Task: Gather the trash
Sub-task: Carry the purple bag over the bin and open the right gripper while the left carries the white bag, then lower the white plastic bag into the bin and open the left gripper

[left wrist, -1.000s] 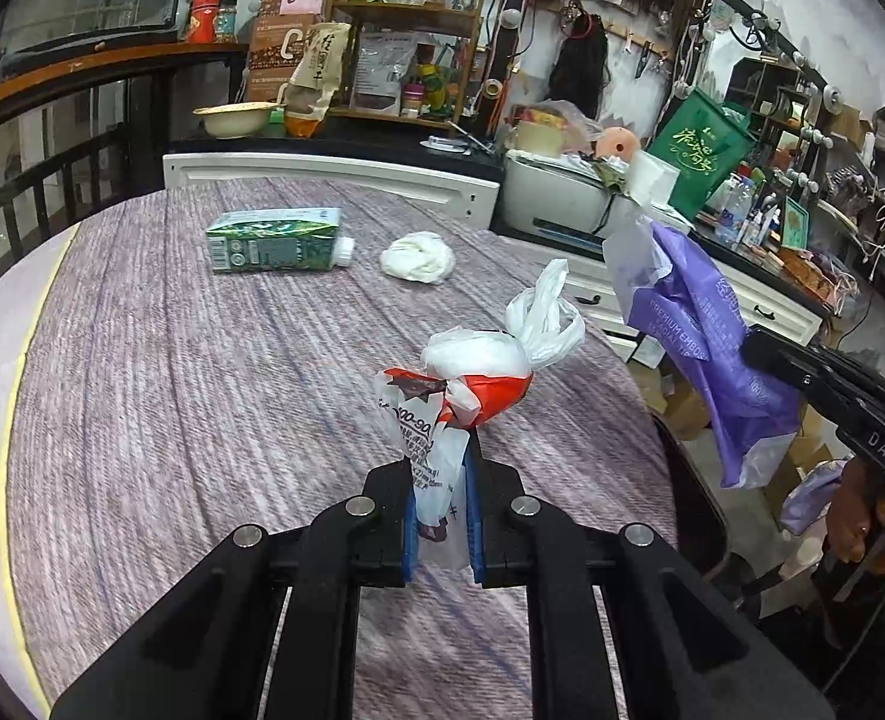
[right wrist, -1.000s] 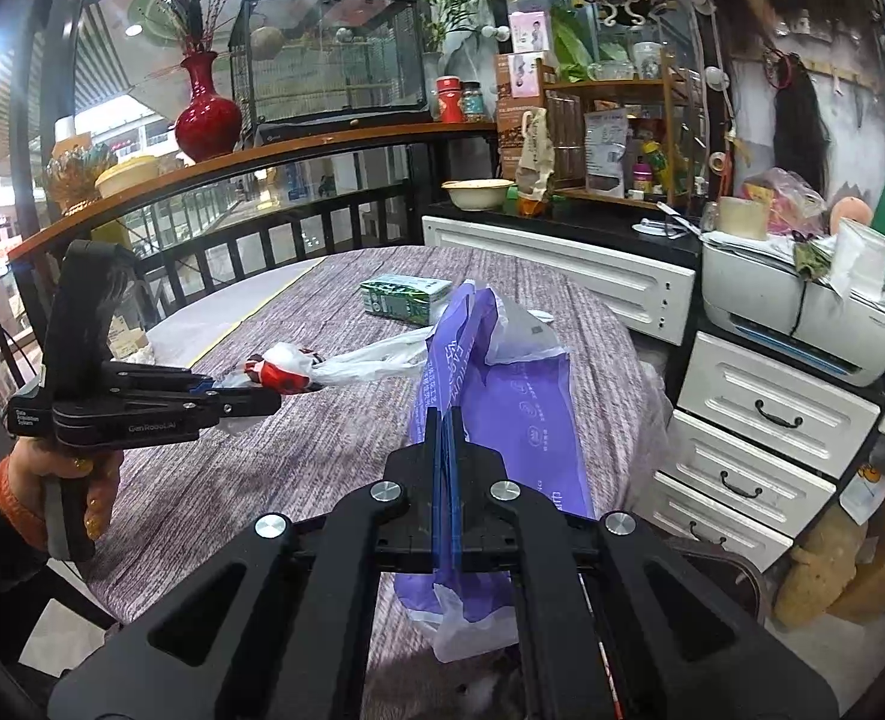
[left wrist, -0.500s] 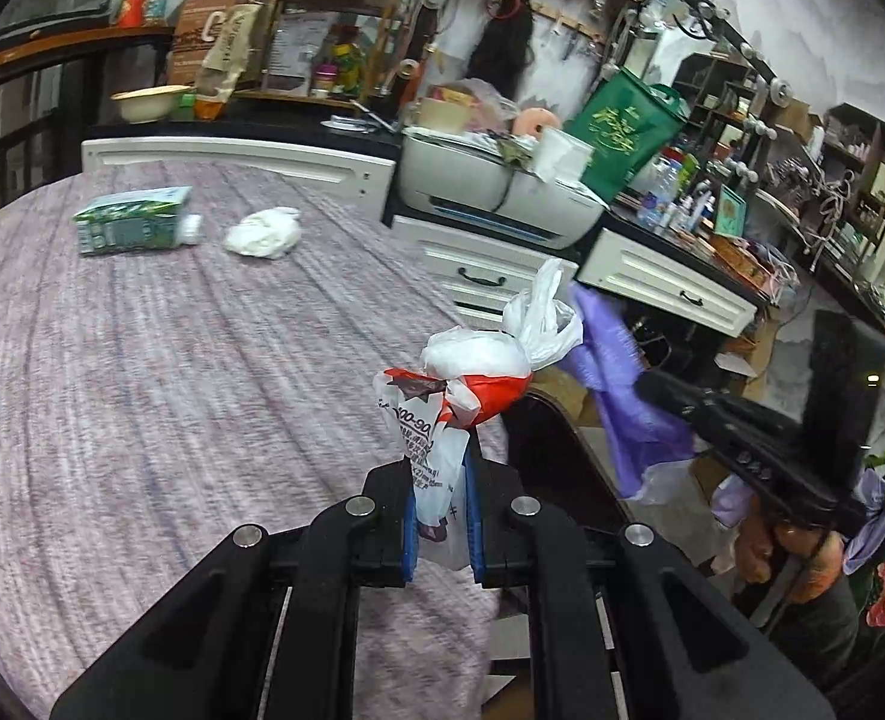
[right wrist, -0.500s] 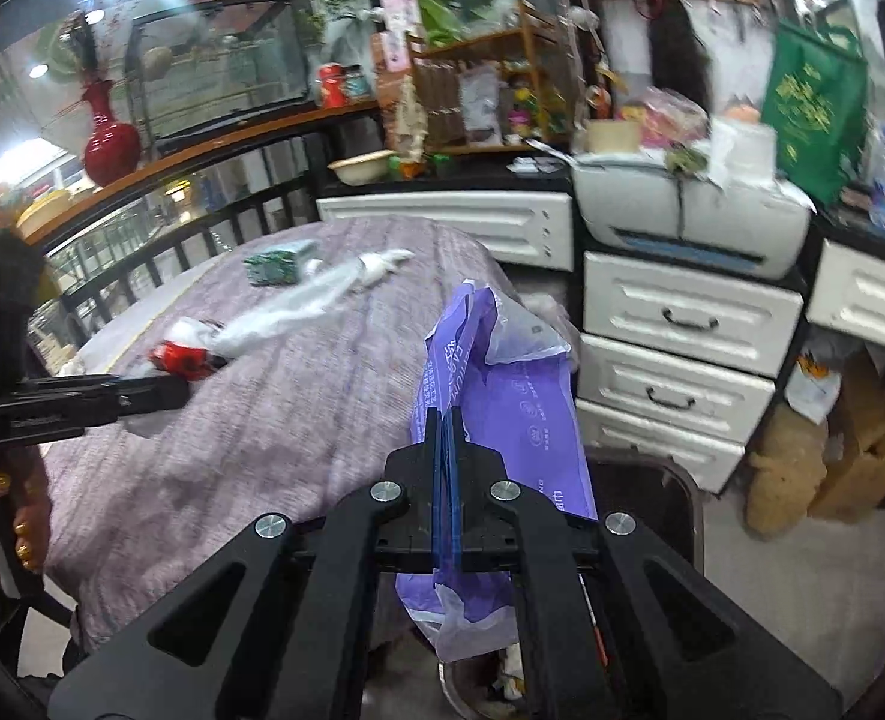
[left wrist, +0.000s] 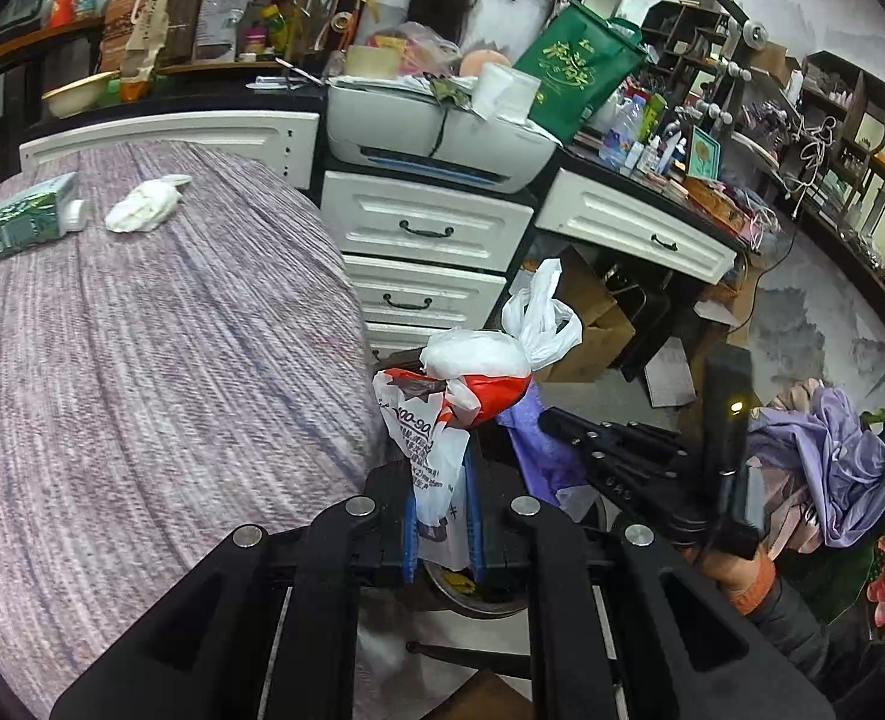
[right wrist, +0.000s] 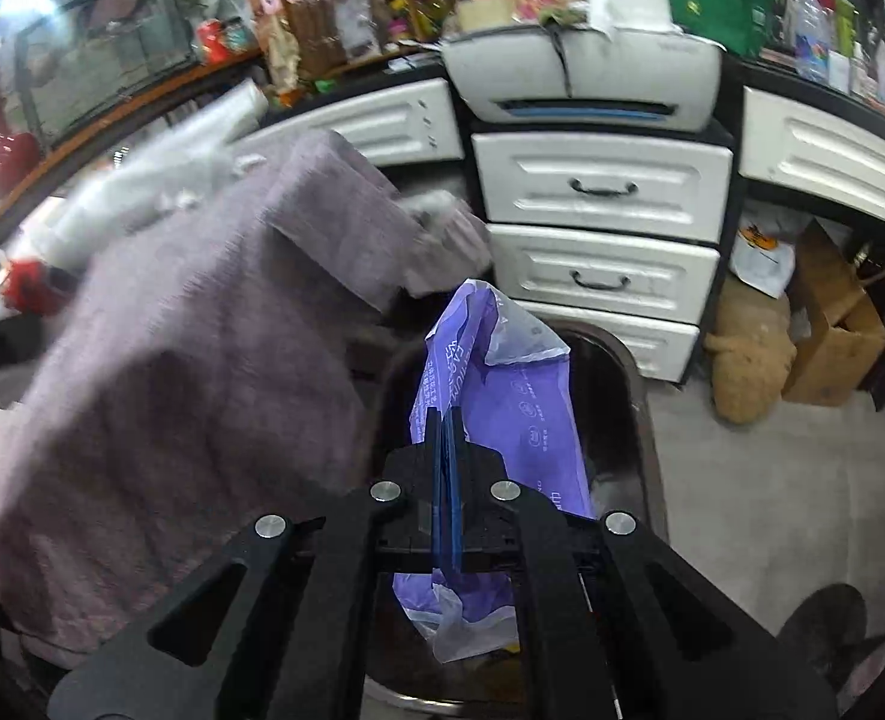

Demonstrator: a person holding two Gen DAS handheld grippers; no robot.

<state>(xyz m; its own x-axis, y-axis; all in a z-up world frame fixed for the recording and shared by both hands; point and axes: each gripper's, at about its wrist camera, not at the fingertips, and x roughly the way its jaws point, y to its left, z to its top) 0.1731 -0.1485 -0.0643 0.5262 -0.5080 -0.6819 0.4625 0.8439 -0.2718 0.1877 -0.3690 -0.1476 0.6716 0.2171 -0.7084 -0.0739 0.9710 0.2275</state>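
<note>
My left gripper (left wrist: 439,468) is shut on the loose end of a knotted white and red plastic bag (left wrist: 478,369), which it holds just past the table's right edge. In the left wrist view a green carton (left wrist: 22,222) and a crumpled white tissue (left wrist: 142,210) lie far back on the table. My right gripper (right wrist: 445,417) is shut on a purple plastic bag (right wrist: 502,396) that hangs over the open mouth of a dark round trash bin (right wrist: 637,378) on the floor. The right gripper (left wrist: 553,423) also shows below and right of the white bag.
A purple-grey cloth (left wrist: 142,360) covers the round table and drapes over its edge (right wrist: 172,360). White drawers (right wrist: 604,186) and a printer (left wrist: 436,132) stand behind the bin. Cardboard boxes (right wrist: 832,330) sit on the floor to the right.
Both grippers have swung off the table toward the drawers. The right one has dropped low, bringing the purple bag over the bin. The white and red bag now hangs beyond the table edge.
</note>
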